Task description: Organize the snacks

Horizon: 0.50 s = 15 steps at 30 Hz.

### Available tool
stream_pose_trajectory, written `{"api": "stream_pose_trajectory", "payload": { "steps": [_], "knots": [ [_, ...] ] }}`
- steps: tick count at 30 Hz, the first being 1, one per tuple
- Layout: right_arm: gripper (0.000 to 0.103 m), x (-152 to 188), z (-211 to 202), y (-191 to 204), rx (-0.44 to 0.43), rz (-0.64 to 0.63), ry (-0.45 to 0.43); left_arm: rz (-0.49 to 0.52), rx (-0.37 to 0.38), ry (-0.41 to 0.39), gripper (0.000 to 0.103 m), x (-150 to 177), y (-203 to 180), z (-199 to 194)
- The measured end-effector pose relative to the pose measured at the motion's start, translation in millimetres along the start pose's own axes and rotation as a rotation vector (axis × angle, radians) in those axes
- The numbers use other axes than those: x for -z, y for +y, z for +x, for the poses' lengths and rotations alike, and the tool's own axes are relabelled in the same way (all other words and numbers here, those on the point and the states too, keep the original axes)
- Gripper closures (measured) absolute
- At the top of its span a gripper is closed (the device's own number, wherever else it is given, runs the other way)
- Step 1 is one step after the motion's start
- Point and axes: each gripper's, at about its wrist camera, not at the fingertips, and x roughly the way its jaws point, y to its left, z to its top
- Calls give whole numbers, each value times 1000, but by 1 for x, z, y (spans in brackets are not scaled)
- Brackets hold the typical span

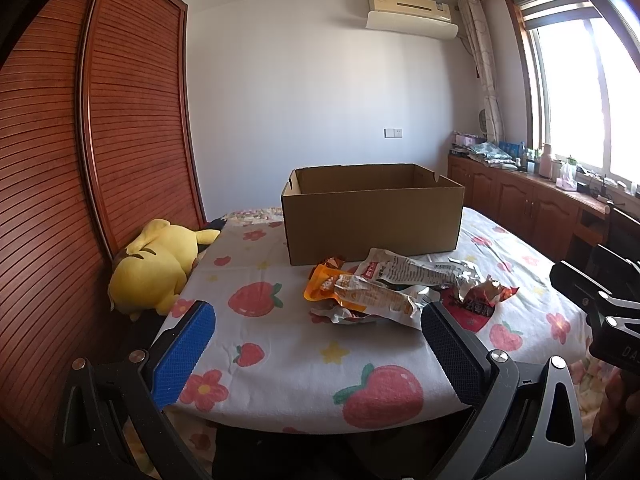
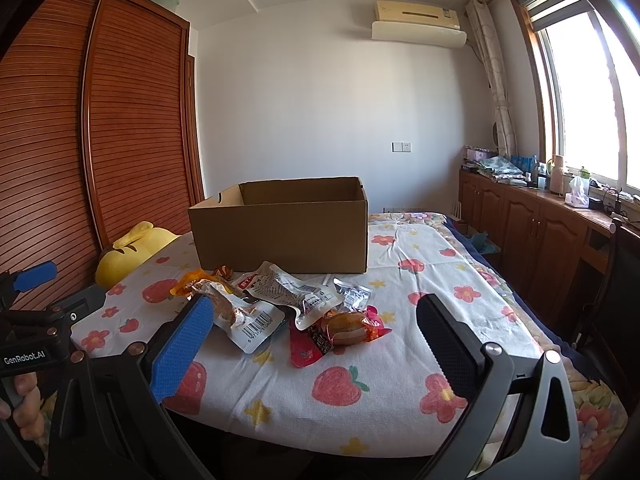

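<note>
Looking past both tools, you've got open room: bare strawberry-print sheet (image 2: 384, 396) runs from the near edge up to the snack pile (image 2: 280, 304), and more bare cloth lies to the right of it. Cardboard box (image 2: 280, 236) sits open-topped just behind the pile, w/ its front wall almost touching the rear packets. Yellow plush (image 1: 154, 268) lies at the left edge, against the slatted wardrobe (image 1: 132, 120).

Surface is a bed or table under the sheet, can't tell which. Wood cabinets (image 2: 532, 224) w/ clutter run under the window (image 2: 588, 96) at right; AC unit (image 1: 412, 14) is high on the back wall.

Left gripper (image 1: 318, 354): jaws spread wide, nothing btwn them, hovering at the near edge; the black pad overlaps the pile's near corner in view, contact unclear. Right gripper (image 2: 314, 346): also wide open, empty, w/ the blue pad in front of the barcode packet (image 2: 244, 318). Your hand (image 2: 22, 402) shows at lower left in the right wrist view, gripping the left tool's handle.
</note>
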Motion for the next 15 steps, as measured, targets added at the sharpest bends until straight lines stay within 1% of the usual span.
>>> {"api": "stream_pose_trajectory", "payload": {
  "steps": [10,15],
  "knots": [
    [1,0,0,0,-1,-3,2,1,1,3,0,1,-1,0],
    [1,2,4,0,-7,-6,24,3,8,23,0,2,-1,5]
  ]
}}
